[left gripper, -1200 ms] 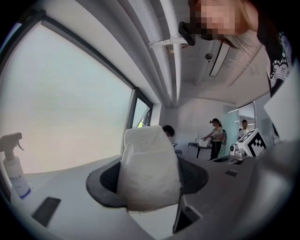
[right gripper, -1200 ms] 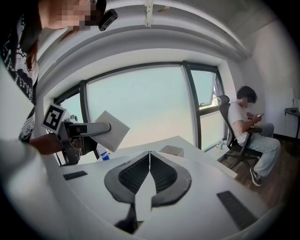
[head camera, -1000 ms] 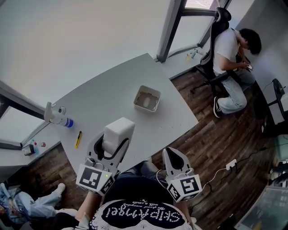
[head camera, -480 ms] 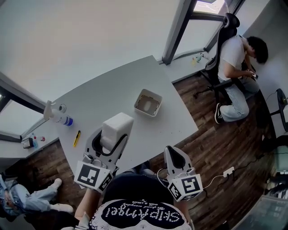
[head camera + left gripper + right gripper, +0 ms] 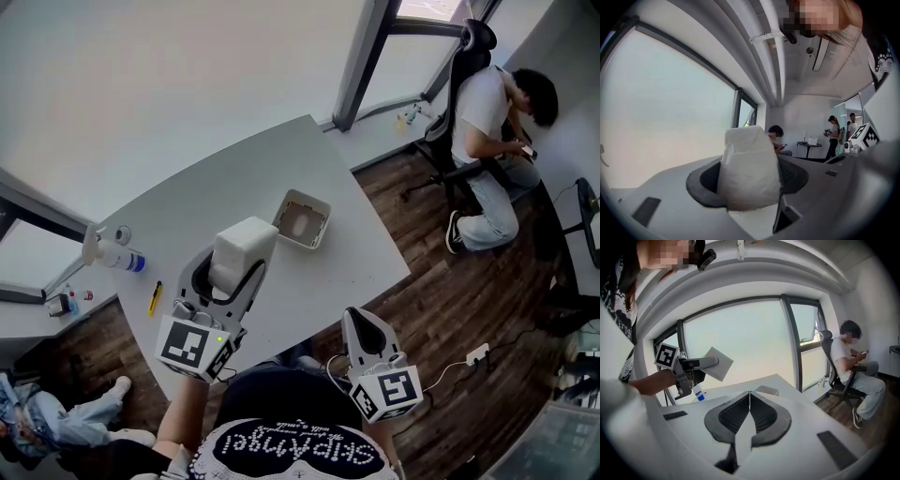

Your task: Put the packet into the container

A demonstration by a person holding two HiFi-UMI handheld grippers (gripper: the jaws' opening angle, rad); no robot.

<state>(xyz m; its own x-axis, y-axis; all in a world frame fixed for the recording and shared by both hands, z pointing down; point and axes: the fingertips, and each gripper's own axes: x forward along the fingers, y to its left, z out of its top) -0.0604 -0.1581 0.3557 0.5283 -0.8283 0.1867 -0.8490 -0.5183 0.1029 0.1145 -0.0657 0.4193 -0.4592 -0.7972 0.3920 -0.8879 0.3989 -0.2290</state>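
The left gripper [image 5: 229,283] is clamping a soft white paper-wrapped packet [image 5: 243,255] between its jaws. The head view is showing that packet hanging over the pale grey counter [image 5: 202,202], just left of the square, open-topped beige plastic container [image 5: 305,219] and not inside it. The left gripper view is looking straight at the grip: the black pads are pressing both sides of the packet, whose creased top is sticking up past them. That view is also taking in two people standing by a small round table [image 5: 809,144] at the far wall, whom the head view is not catching.

The right gripper [image 5: 364,323] is hanging off the near edge of the counter with its jaws pressed together and nothing between them. Its own view is showing the packet from the side, lifted clear of the counter against the bright window, with the container's rim peeking just beyond the closed jaw tips.

Toward the counter's left end a white bottle with a blue label [image 5: 113,255] is lying near a small yellow pen-like tool [image 5: 155,297]. The counter is standing on a dark wood-plank floor [image 5: 441,281], below wide windows. A person in a white shirt [image 5: 489,141] is sitting in a black office chair to the right, and a white power strip [image 5: 476,354] is lying on the floor.
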